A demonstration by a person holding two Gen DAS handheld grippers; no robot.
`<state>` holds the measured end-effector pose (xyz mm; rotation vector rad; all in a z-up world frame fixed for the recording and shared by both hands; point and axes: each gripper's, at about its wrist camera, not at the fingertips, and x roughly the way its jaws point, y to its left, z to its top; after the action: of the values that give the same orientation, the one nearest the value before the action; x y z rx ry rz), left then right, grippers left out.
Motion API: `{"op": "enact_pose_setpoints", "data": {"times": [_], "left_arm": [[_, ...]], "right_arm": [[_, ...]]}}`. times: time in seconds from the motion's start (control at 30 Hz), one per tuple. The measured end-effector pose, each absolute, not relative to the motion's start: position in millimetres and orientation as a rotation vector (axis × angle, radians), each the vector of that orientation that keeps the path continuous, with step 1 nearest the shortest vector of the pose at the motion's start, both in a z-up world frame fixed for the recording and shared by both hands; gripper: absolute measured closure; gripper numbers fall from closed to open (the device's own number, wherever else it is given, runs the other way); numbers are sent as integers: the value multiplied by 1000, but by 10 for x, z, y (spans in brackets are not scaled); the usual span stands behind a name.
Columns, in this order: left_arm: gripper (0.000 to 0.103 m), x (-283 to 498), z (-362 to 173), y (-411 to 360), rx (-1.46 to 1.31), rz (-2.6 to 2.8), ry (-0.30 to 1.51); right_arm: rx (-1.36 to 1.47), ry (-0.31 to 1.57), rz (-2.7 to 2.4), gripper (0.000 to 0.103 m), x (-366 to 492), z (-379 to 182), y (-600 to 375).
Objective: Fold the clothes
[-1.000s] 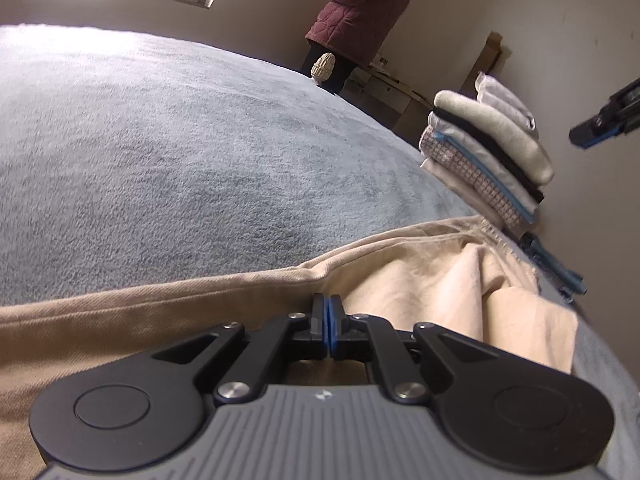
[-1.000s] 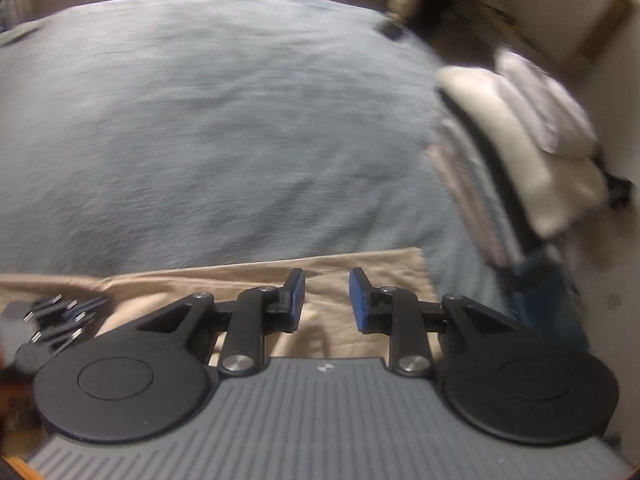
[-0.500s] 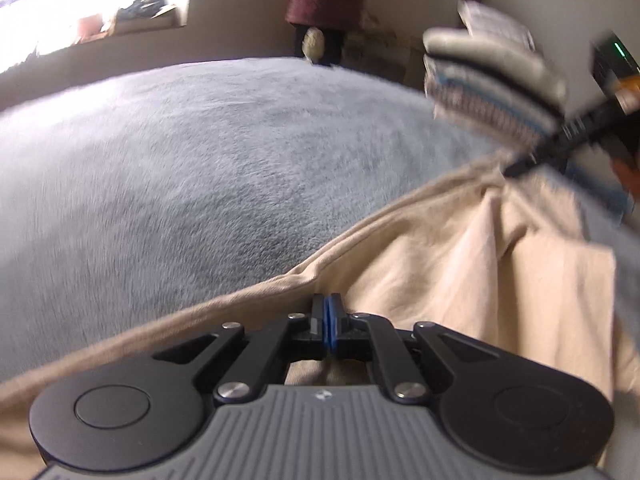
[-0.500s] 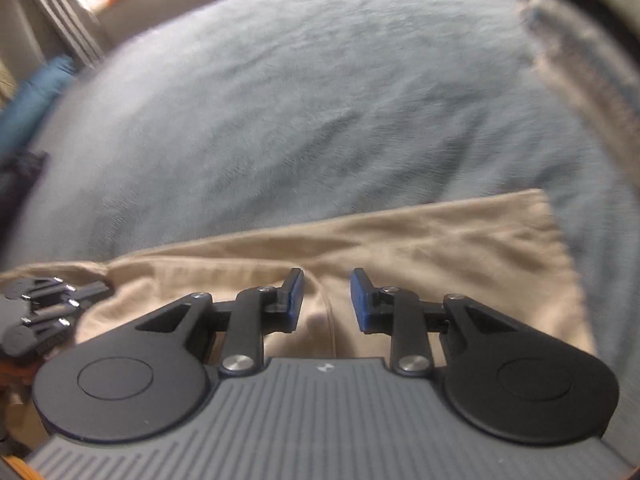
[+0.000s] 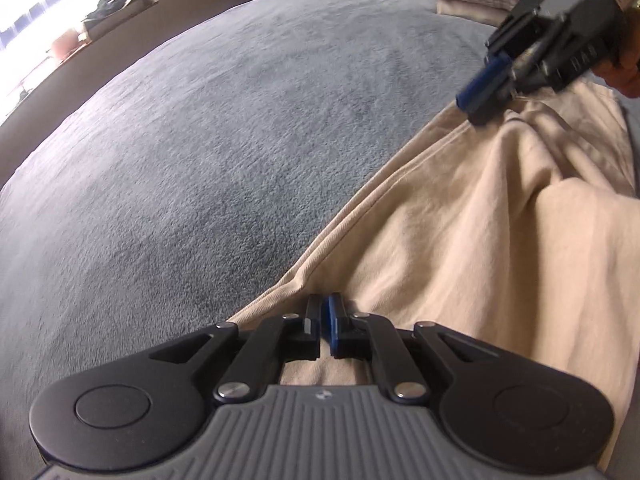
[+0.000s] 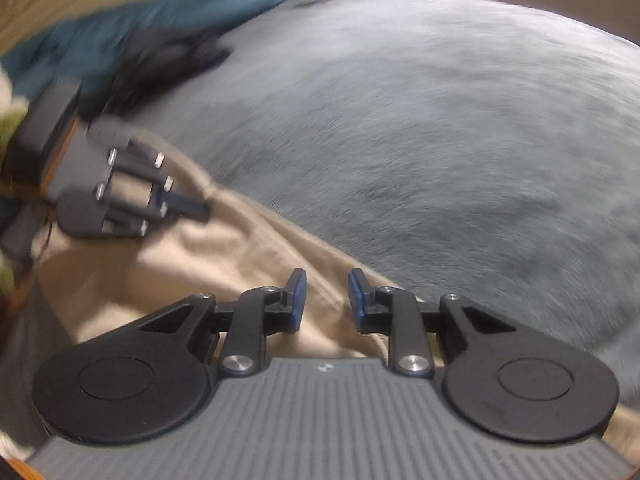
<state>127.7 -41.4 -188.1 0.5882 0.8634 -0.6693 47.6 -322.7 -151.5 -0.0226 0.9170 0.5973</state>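
Left wrist view: the left gripper [image 5: 325, 322] has its jaws pinched on the hem of the beige trousers [image 5: 480, 240] lying on the grey blanket [image 5: 200, 152]. The right gripper [image 6: 323, 300] hovers half-open over the same edge, jaws closing, nothing pressed yet. Next: clamp, then lift both together for the fold.

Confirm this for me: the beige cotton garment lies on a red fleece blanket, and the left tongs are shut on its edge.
Wrong on one count: the fleece blanket is grey-blue, not red, as the left wrist view shows. The beige cotton garment does lie on it, and the left tongs are shut on its edge.
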Motion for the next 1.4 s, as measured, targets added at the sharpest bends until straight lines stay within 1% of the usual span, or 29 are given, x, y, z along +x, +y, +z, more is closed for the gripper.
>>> {"op": "enact_pose_setpoints", "data": {"times": [0.17,0.27,0.33,0.37,0.4,0.5,0.6,0.67,0.77,0.9,0.93,0.97,1.07,1.13,1.2,1.23,1.33,1.4], "left_arm": [[97,1168,-1898,-446,576,-606,806],[93,1079,-1926,-455,558,-546,761],[93,1029,-1946,-463,535,-504,739],[93,1003,-1954,-477,543,-492,725],[93,975,-1962,-495,561,-485,710],[91,930,-1961,-543,616,-473,670],[91,952,-1952,-544,594,-449,673],[91,965,-1954,-550,584,-436,674],[91,971,-1965,-566,595,-432,668],[90,1014,-1925,-552,592,-448,684],[89,1040,-1887,-543,576,-452,702],[85,1066,-1849,-535,560,-456,719],[84,1121,-1640,-498,498,-468,733],[83,1152,-1507,-523,466,-496,731],[83,1189,-1449,-625,429,-552,739],[83,1201,-1439,-684,409,-578,742],[83,1203,-1541,-904,382,-641,741],[83,1209,-1687,-1022,378,-663,762]], "right_arm": [[-149,947,682,81,519,-1647,-3132],[-168,955,706,81,563,-1685,-3091],[-201,941,700,87,551,-1673,-3024],[-227,931,695,98,528,-1659,-2980],[-257,923,684,101,501,-1637,-2927],[-338,863,626,102,427,-1507,-2850],[-355,839,606,102,446,-1417,-2847],[-418,840,596,102,444,-1497,-2778],[-440,864,589,102,487,-1668,-2742],[-378,862,557,101,479,-1769,-2773],[-349,862,546,101,485,-1777,-2793],[-314,863,541,100,493,-1775,-2823],[-194,869,523,98,519,-1760,-2932],[-71,879,501,90,526,-1716,-3065],[103,883,443,66,529,-1634,-3279],[197,862,406,62,484,-1572,-3415],[443,783,304,61,279,-1392,-3824],[536,755,235,61,66,-1312,-4014]]}}
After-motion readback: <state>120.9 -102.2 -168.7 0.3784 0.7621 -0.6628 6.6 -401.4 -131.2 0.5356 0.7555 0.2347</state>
